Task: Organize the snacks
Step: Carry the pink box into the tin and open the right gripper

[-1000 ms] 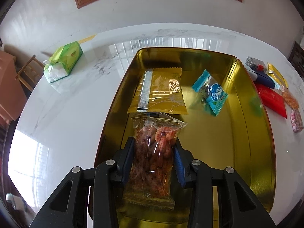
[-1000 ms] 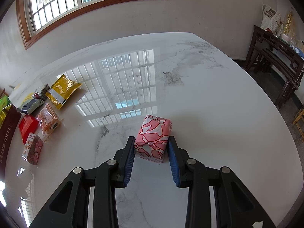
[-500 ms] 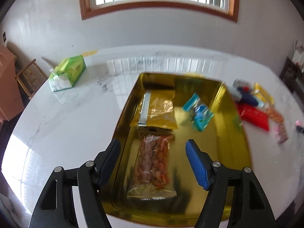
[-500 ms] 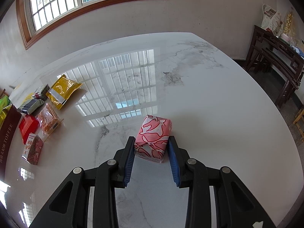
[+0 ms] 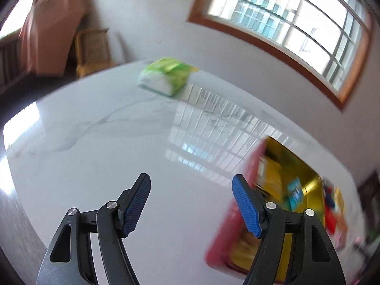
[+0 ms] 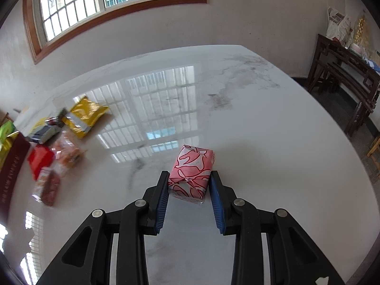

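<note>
My left gripper [image 5: 191, 182] is open and empty above bare white marble table [image 5: 106, 147]. The gold tray with red outer wall [image 5: 306, 182] lies blurred at the right, with a yellow packet [image 5: 273, 168] and a blue packet [image 5: 294, 192] inside. My right gripper [image 6: 188, 178] is shut on a pink patterned packet [image 6: 191, 173] just above the table. Loose snacks lie at the left in the right wrist view: a gold pouch [image 6: 86, 116], a red packet [image 6: 39, 159], an orange snack bag [image 6: 68, 152], a dark red-brown packet [image 6: 48, 187].
A green tissue pack [image 5: 166, 76] sits at the table's far side. A wooden chair [image 5: 92, 49] stands behind the table. A dark wooden bench [image 6: 344, 71] stands by the wall at the right. The tray's red edge [image 6: 11, 166] shows at the left.
My left gripper let go of the peanut bag in the tray, opened, pulled back and swung left, away from the tray. My right gripper keeps its hold on the pink packet, almost still.
</note>
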`<act>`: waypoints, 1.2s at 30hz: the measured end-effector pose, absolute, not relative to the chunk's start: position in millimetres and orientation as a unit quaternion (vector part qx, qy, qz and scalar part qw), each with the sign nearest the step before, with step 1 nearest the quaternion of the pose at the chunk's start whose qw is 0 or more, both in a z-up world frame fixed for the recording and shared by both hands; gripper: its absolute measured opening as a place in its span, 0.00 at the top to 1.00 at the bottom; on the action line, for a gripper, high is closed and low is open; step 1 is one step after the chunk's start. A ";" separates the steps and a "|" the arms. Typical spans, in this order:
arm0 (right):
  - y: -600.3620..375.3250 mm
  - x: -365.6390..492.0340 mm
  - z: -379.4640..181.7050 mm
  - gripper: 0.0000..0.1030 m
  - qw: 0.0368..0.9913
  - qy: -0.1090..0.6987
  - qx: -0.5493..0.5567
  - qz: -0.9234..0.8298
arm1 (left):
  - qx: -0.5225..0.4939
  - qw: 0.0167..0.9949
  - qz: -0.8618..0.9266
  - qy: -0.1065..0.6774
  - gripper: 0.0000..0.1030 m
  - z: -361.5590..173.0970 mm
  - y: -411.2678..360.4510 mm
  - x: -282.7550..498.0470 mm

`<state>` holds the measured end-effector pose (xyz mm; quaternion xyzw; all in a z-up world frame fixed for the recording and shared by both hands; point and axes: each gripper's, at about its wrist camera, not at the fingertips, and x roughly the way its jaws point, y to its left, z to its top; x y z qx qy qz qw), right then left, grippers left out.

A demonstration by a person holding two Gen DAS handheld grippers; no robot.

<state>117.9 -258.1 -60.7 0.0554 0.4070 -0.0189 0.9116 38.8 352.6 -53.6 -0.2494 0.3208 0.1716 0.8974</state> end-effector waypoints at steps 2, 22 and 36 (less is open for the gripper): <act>-232.6 113.9 -51.0 0.70 0.915 0.399 0.057 0.018 | -0.267 0.890 0.176 0.326 0.30 -59.6 374.3 42.8; 104.1 137.0 -15.1 0.70 0.830 0.432 -0.045 0.350 | -0.304 0.868 0.266 0.289 0.30 -89.5 428.1 54.7; 149.3 154.8 -36.4 0.70 0.816 0.470 -0.078 0.327 | -0.273 0.875 0.282 0.284 0.30 -83.8 419.8 61.0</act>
